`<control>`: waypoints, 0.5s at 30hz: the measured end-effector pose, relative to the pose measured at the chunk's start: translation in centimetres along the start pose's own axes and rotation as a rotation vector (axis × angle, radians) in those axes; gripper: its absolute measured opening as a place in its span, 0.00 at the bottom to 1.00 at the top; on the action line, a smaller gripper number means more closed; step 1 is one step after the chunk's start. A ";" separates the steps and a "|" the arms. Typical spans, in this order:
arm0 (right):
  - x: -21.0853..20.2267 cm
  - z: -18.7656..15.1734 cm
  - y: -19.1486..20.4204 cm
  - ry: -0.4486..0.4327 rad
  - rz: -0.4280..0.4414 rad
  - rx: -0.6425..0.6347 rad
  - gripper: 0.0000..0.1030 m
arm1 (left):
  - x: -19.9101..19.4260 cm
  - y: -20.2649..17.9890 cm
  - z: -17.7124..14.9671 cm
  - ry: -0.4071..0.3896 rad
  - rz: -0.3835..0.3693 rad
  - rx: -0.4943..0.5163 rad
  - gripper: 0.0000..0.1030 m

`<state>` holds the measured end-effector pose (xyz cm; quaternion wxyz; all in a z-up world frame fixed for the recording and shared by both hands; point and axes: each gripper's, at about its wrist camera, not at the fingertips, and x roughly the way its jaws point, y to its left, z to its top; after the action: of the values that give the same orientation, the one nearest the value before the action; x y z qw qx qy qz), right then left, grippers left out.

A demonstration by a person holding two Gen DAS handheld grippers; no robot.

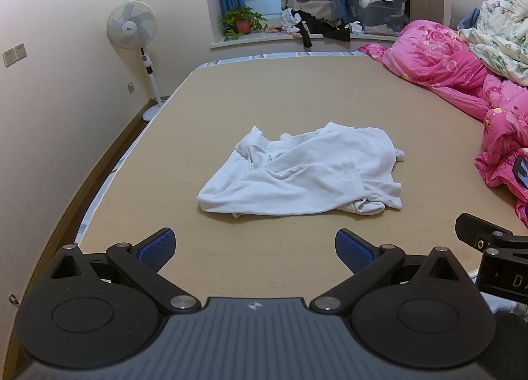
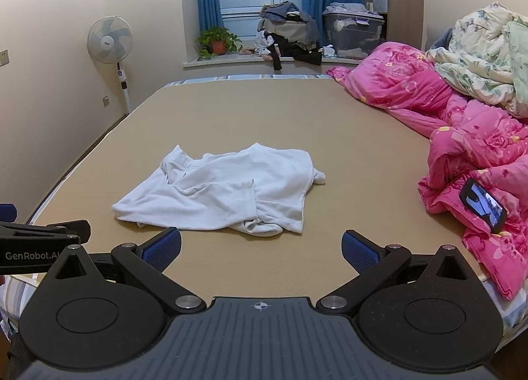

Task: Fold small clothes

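Observation:
A crumpled white garment [image 1: 303, 175] lies in a heap on the tan bed [image 1: 264, 99], a sleeve folded across its front. It also shows in the right wrist view [image 2: 224, 192]. My left gripper [image 1: 254, 248] is open and empty, held over the bed's near edge short of the garment. My right gripper [image 2: 261, 248] is open and empty, just short of the garment's near right hem. The right gripper's body shows at the left wrist view's right edge [image 1: 495, 248]; the left one shows at the right wrist view's left edge [image 2: 39, 241].
A pink floral quilt [image 2: 462, 136] and a pale floral quilt [image 2: 485, 50] are heaped along the bed's right side. A phone [image 2: 483, 205] lies on the pink quilt. A standing fan [image 1: 133, 33], a potted plant [image 1: 242, 22], piled clothes [image 1: 313, 7] and a storage bin [image 1: 376, 7] stand beyond the bed.

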<state>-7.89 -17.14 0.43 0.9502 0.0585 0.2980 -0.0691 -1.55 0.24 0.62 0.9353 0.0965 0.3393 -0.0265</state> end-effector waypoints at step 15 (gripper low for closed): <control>0.4 -0.3 -0.3 0.003 0.005 -0.004 0.99 | 0.2 0.1 0.0 0.005 -0.001 -0.004 1.00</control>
<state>-7.79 -17.38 -0.05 0.9501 0.0575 0.2993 -0.0662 -1.39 0.37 0.52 0.9347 0.0944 0.3416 -0.0260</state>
